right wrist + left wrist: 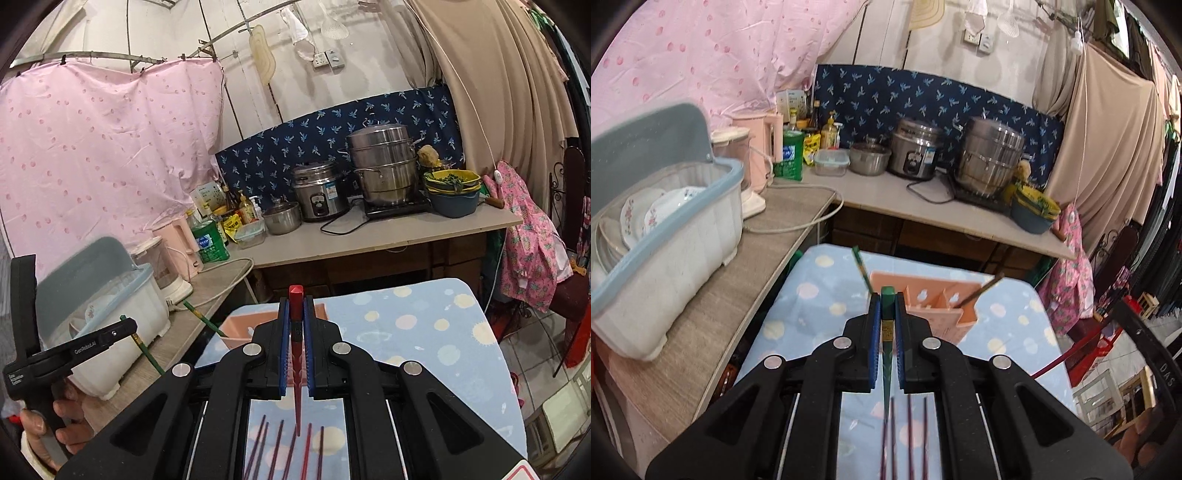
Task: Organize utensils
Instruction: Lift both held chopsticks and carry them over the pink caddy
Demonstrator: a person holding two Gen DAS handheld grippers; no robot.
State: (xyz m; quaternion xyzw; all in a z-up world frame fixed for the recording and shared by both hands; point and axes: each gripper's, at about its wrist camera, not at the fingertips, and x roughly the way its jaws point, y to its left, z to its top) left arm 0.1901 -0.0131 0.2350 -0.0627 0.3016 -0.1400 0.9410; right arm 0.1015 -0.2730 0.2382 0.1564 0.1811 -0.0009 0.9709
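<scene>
The left tool carries "GenRobot.AI" in white along its arm (a smaller label on its body is too blurred to read).

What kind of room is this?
It looks like a small home kitchen corner: a rice cooker and steamer pot sit on the counter, and plates stand in a dish rack.

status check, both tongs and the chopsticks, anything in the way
Left tongs shut on green chopstick. Right tongs shut on red chopstick. Pink holder ahead, path clear. More chopsticks on the table.
</scene>
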